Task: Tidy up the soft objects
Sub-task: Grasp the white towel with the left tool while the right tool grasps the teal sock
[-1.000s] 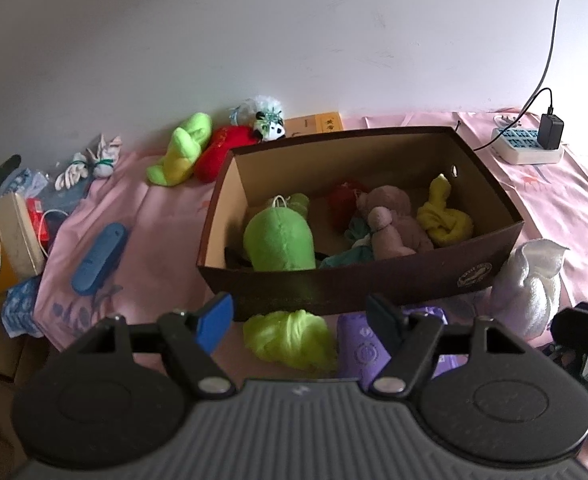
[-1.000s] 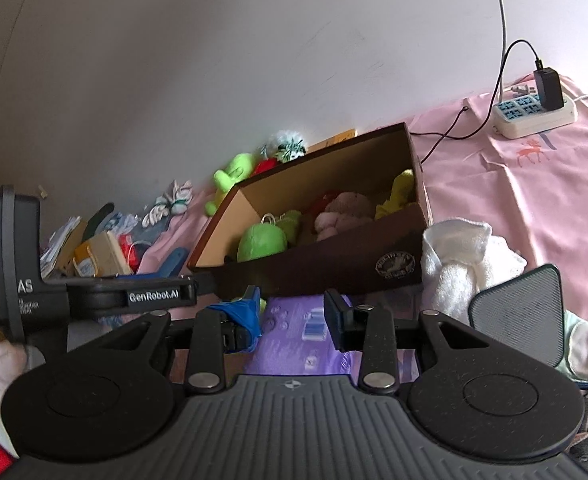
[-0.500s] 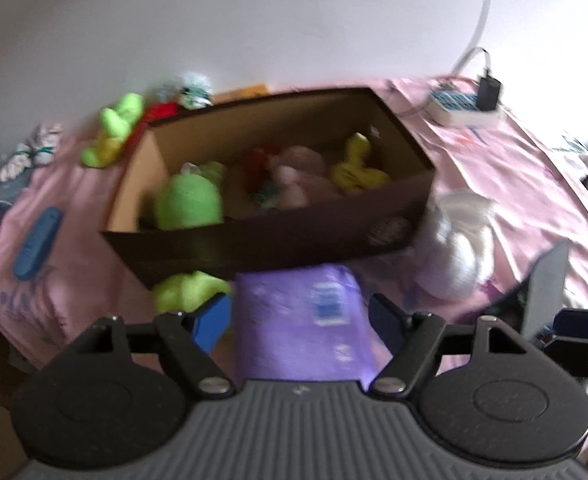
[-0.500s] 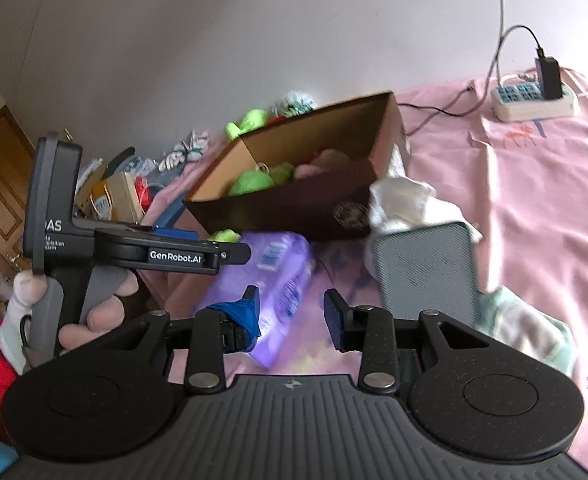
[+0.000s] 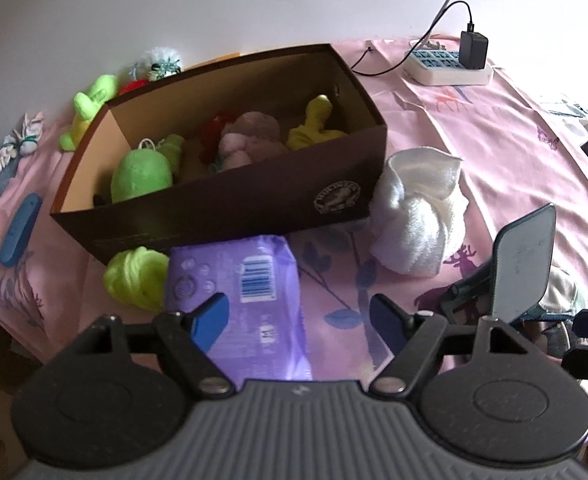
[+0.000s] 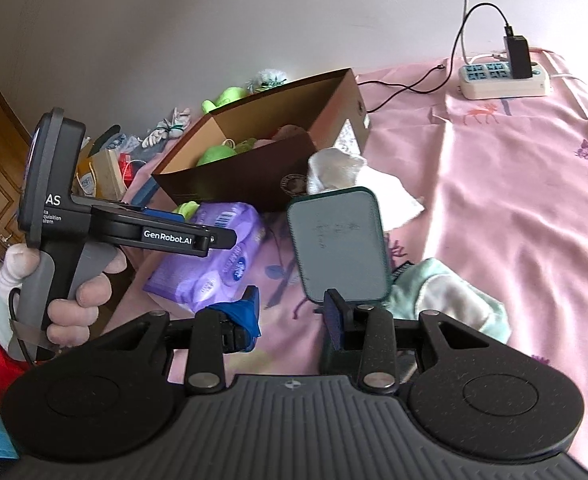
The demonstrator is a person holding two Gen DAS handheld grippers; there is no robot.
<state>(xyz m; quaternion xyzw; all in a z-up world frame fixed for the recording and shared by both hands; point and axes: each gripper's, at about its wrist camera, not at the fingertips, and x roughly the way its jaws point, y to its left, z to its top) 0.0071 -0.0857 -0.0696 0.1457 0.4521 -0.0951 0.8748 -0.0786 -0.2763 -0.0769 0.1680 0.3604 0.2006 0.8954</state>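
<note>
- Your left tool (image 5: pixel 298 316) is spread wide, jaws have just been opening; it hangs over the purple pack (image 5: pixel 239 280), left finger over the pack, nothing pinched
- Purple pack lies flat on the pink sheet (image 5: pixel 494 152), just in front of the box (image 5: pixel 229 204); a lime cloth (image 5: pixel 135 276) touches its left edge
- Your right tool (image 6: pixel 289 318) sits partly spread; a dark green flat pad (image 6: pixel 340 244) stands up just past the right finger; can't tell if the pads press on it
- Your hand (image 6: pixel 81 300) grips the left tool's handle, seen in the right view
- Box holds soft toys: green plush (image 5: pixel 141 174), pink one (image 5: pixel 249 140), yellow one (image 5: pixel 314 124); red bit behind, too hidden to name
- White towel (image 5: pixel 418 216) rolled up, touching the box's right front corner
- Mint cloth (image 6: pixel 446 296) on the sheet beside the right tool
- Power strip (image 5: pixel 446 68) far back by the wall, charger plugged in
</note>
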